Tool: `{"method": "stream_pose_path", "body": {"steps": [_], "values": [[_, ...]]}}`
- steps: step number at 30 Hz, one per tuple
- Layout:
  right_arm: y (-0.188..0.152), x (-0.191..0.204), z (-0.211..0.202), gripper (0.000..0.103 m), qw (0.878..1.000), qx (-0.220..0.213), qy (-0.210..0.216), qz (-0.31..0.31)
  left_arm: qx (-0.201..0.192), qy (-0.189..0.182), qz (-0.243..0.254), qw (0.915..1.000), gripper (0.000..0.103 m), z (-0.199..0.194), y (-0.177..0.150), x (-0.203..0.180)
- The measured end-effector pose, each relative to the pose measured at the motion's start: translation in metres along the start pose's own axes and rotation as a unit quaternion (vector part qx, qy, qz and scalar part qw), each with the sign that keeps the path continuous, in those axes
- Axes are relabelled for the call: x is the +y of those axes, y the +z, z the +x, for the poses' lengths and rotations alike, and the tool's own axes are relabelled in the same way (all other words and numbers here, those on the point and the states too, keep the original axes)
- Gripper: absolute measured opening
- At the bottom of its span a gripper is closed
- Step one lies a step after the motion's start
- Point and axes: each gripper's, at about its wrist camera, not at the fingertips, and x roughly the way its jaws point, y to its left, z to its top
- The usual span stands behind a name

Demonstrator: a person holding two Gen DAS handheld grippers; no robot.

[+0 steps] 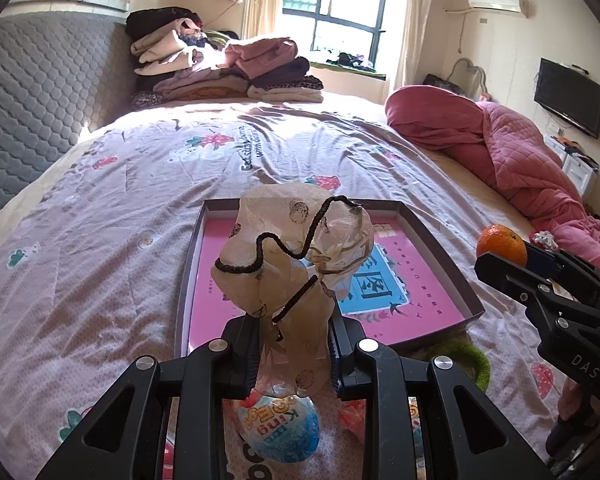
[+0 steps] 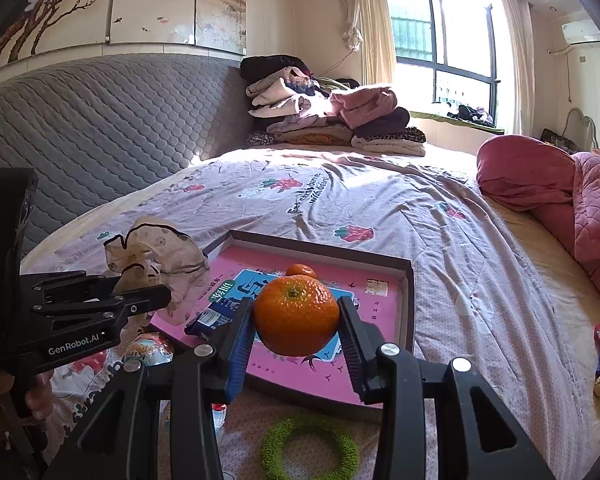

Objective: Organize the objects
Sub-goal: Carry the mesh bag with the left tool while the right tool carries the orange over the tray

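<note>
Tangerine (image 2: 296, 314) is sitting pinched between the pads of my right gripper (image 2: 296, 320), jaws half spread around its width, stem facing the camera. I am holding it over the near edge of the tray (image 2: 407, 280). The tray is lying directly ahead of and below this gripper, its long side running across my view, so by my judgement the drop calls only for a short forward and downward reach. A second, smaller tangerine (image 2: 301, 270) and a blue packet (image 2: 212, 318) are already lying inside the tray.

My left gripper (image 1: 294, 354) is pressing together on the neck of a sheer pouch (image 1: 296, 240) with a black cord, whose body is standing up above the jaws. The tray is lying just beyond it too, towards its right.

Outward from there, a green ring (image 2: 310, 450) is lying on the bedspread (image 2: 380, 200) just short of the tray, beneath my right gripper. A toy egg (image 1: 278, 428) is resting under my left.

The right hand appears nearer the open middle of the tray.
</note>
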Motion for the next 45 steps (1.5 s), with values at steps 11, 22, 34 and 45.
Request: {"method": "stream_pose_path", "body": {"steps": [11, 22, 34, 45], "values": [[0.002, -0.008, 0.011, 0.041, 1.000, 0.002, -0.007, -0.003, 0.001, 0.016, -0.020, 0.9997, 0.028, 0.013, 0.012, 0.022], [-0.005, -0.014, 0.034, 0.041, 1.000, 0.024, -0.011, 0.004, 0.021, 0.025, -0.027, 0.9991, 0.028, 0.041, 0.019, 0.029], [-0.018, -0.024, 0.066, 0.041, 0.998, 0.064, -0.018, 0.009, 0.060, 0.028, -0.023, 0.9975, 0.028, 0.071, 0.008, 0.029], [-0.028, -0.023, 0.089, 0.041, 0.994, 0.105, -0.018, 0.003, 0.088, 0.036, -0.013, 0.9954, 0.029, 0.084, 0.001, 0.027]]}}
